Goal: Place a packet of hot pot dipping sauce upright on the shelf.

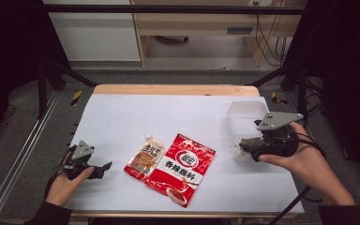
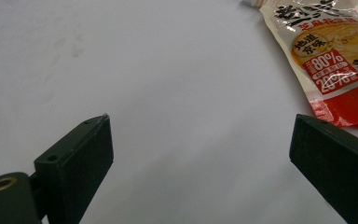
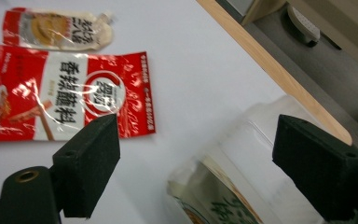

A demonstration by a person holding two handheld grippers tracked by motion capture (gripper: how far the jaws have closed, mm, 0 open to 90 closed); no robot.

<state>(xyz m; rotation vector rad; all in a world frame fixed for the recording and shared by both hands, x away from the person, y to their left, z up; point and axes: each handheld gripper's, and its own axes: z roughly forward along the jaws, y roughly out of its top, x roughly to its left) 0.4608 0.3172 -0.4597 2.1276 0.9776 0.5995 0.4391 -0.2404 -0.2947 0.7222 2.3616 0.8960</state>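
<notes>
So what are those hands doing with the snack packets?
A person holds tongs in each hand over a white table. The right tongs are open above a clear plastic tub with a packet inside it. The left tongs are open too, near a small spouted pouch. A big red packet lies beside that pouch, waiting.

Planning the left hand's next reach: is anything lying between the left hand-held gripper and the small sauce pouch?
Nothing visible: bare white table lies between the open left hand-held gripper and the small sauce pouch, which lies flat beside the red packet.
</notes>
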